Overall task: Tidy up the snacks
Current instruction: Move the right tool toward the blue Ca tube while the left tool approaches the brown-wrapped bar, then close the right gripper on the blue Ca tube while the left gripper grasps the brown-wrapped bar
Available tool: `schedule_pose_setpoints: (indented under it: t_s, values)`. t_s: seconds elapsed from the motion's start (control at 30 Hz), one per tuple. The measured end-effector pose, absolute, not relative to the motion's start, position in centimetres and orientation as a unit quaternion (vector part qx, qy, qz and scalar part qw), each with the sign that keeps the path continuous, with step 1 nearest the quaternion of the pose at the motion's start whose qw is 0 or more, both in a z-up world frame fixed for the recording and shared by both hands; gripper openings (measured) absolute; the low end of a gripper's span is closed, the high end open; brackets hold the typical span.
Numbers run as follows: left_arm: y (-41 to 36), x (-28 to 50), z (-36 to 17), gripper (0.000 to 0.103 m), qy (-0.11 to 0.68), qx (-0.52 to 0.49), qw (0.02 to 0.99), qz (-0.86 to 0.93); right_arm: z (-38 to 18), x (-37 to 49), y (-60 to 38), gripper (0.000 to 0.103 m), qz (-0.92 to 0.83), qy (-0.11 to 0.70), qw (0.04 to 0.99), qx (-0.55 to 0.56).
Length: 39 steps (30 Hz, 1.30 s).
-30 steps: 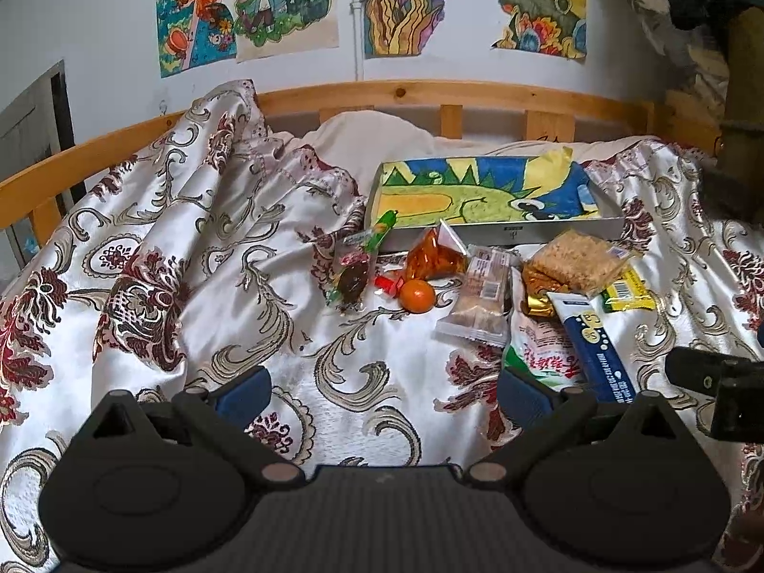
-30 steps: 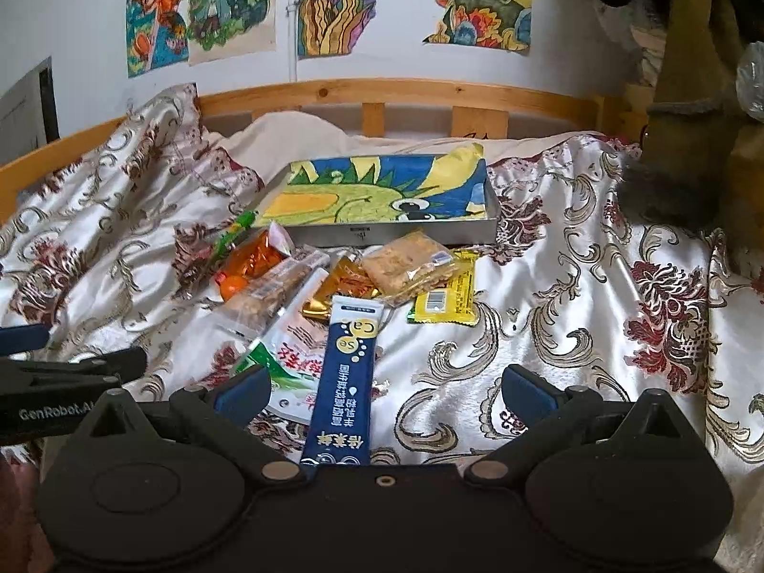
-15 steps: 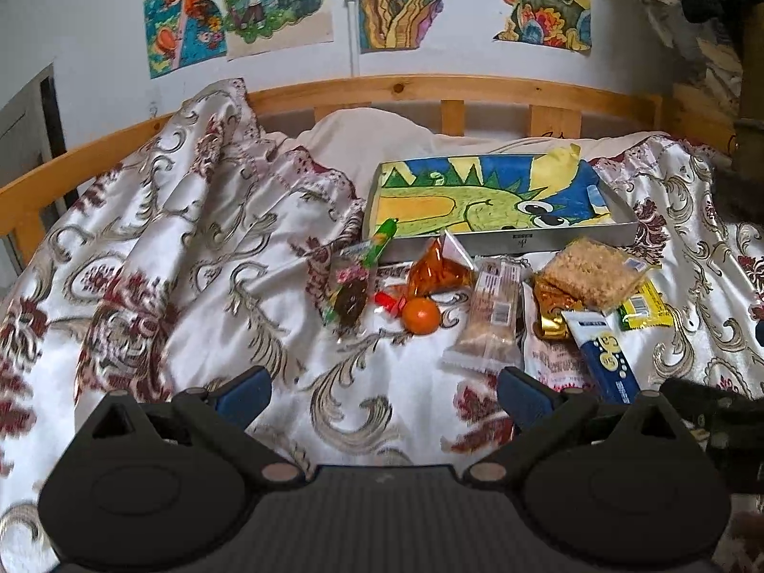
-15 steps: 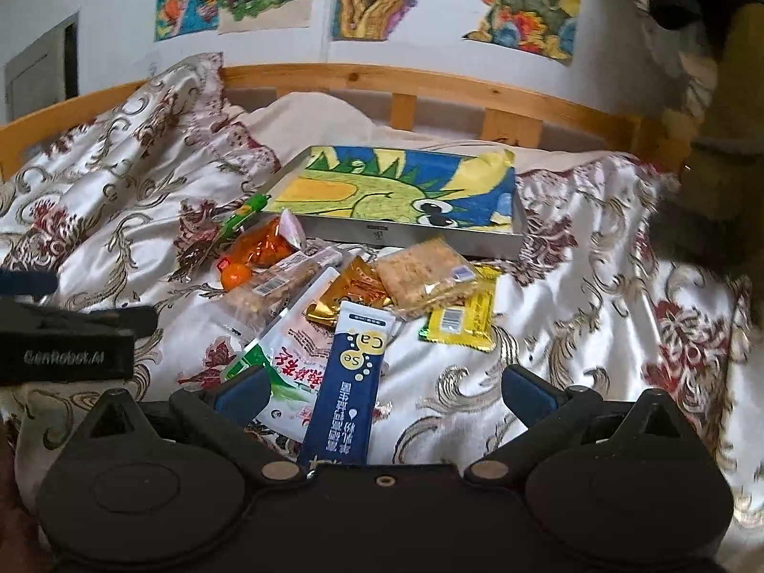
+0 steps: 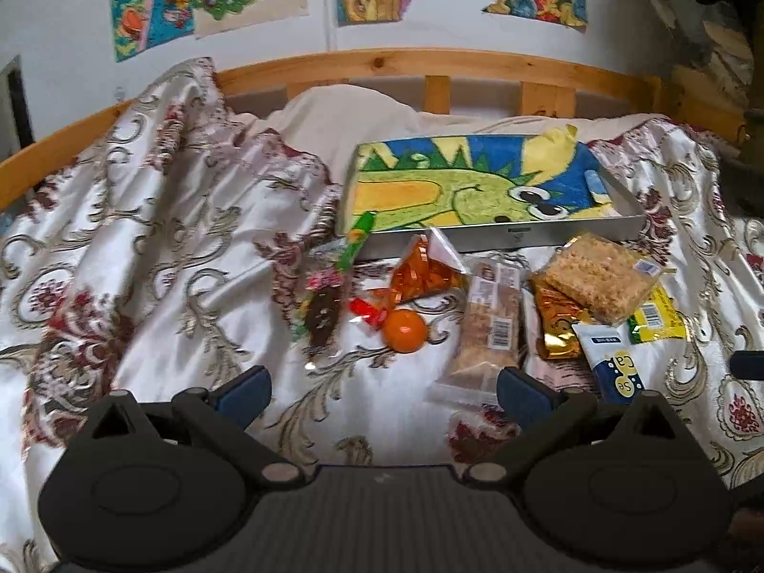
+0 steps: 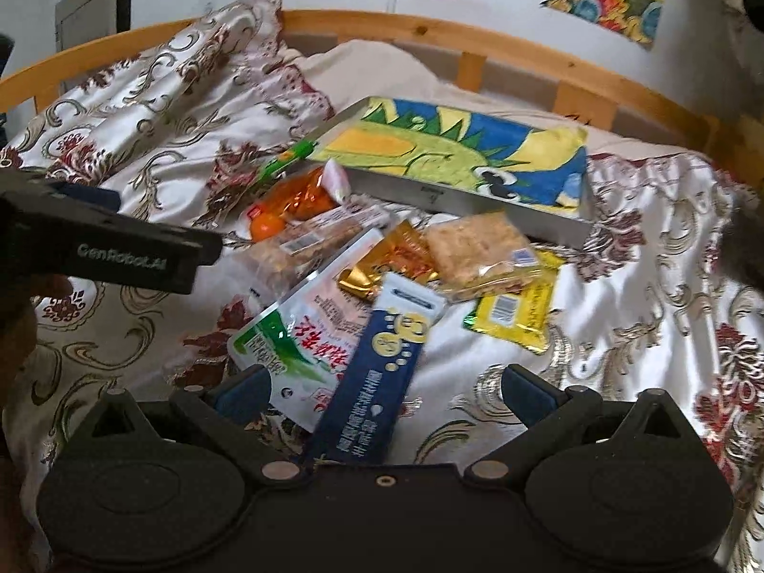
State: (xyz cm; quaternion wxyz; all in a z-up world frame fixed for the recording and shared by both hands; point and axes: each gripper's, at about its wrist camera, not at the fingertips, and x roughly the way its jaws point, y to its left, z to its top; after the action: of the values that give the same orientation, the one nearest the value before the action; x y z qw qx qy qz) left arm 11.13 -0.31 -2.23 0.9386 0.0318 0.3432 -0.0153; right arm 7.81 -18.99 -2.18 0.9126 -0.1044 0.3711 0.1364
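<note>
A big bed with a shiny flowered cover (image 5: 157,238) holds a flat grey box with a dragon picture (image 5: 477,191). The snacks lie just in front: a long blue packet (image 6: 377,382), a small orange ball (image 5: 405,330). Both left tongs (image 5: 382,389) and right tongs (image 6: 382,389) are wide open, holding nothing.

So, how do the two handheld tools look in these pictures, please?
Both look alike. The right matte black plastic tool has two rounded body lobes with triangular marks, small metal pivot pins, and two black fingers tipped with blue pads. The left matte black tool matches; its side bears white "GenRobot.AI" lettering.
</note>
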Motion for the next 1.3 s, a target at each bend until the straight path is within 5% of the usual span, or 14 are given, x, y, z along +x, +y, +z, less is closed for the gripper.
schedule_pose_setpoints:
  t_s: [0.27, 0.43, 0.8, 0.93, 1.3]
  values:
    - [-1.9, 13.4, -3.0, 0.102, 0.357, 0.058, 0.927, -0.1, -2.3, 8.6, -18.7, 0.1, 0.164, 0.391, 0.902, -0.084]
    - [-2.3, 14.0, -3.4, 0.102, 0.383, 0.067, 0.914, -0.113, -3.0, 9.3, -19.4, 0.085, 0.169, 0.393, 0.9, -0.078]
    - [-2.7, 17.9, -3.9, 0.098, 0.405, 0.05, 0.908, -0.098, -3.9, 10.9, -20.1, 0.07, 0.171, 0.409, 0.896, -0.035]
    - [-3.2, 19.0, -4.3, 0.091, 0.416, 0.048, 0.902, -0.105, -4.4, 11.4, -20.5, 0.055, 0.169, 0.422, 0.89, -0.019]
    - [-3.8, 21.5, -4.3, 0.057, 0.444, 0.024, 0.887, -0.121, -5.4, 12.2, -20.4, 0.043, 0.152, 0.44, 0.885, -0.01]
